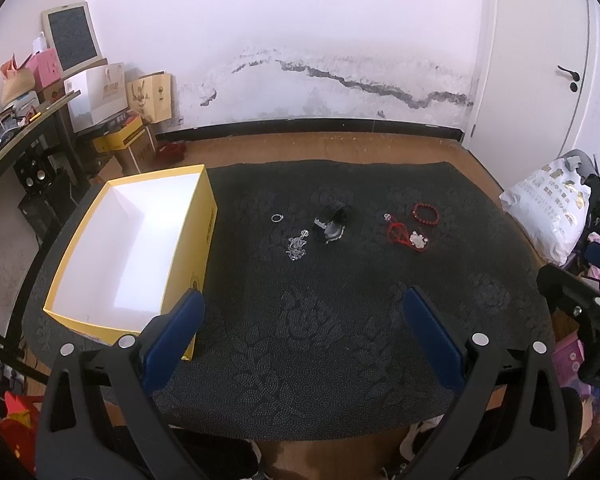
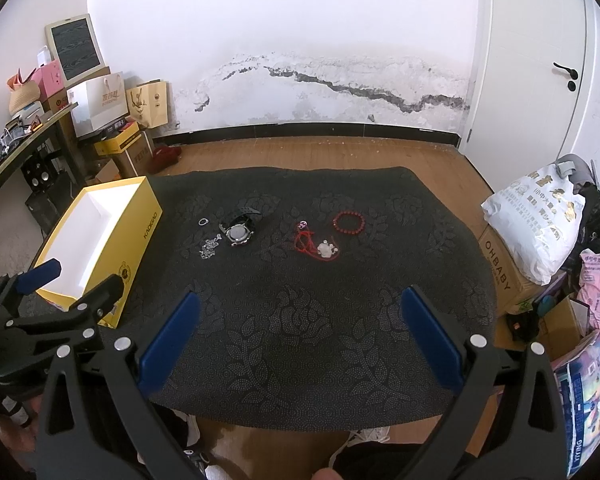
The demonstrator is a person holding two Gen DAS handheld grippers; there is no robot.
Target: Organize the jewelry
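Observation:
Jewelry lies on a black patterned cloth (image 1: pixel 320 340): a silver ring (image 1: pixel 277 218), a silver chain (image 1: pixel 298 246), a black watch (image 1: pixel 332 224), a red cord necklace with a pale pendant (image 1: pixel 406 237) and a red bead bracelet (image 1: pixel 425 213). They also show in the right wrist view: ring (image 2: pixel 203 222), chain (image 2: pixel 209 249), watch (image 2: pixel 239 226), red necklace (image 2: pixel 314 246), bracelet (image 2: pixel 348 222). An open yellow box (image 1: pixel 202 240) with a white inside stands at the left. My left gripper (image 1: pixel 304 308) is open and empty, near the cloth's front. My right gripper (image 2: pixel 300 312) is open and empty too.
The yellow box also shows in the right wrist view (image 2: pixel 140 232), with the left gripper's fingers (image 2: pixel 40 274) in front of it. A desk (image 1: pixel 16 136), cartons and bags stand at left. A white sack (image 2: pixel 536 220) and boxes stand at right.

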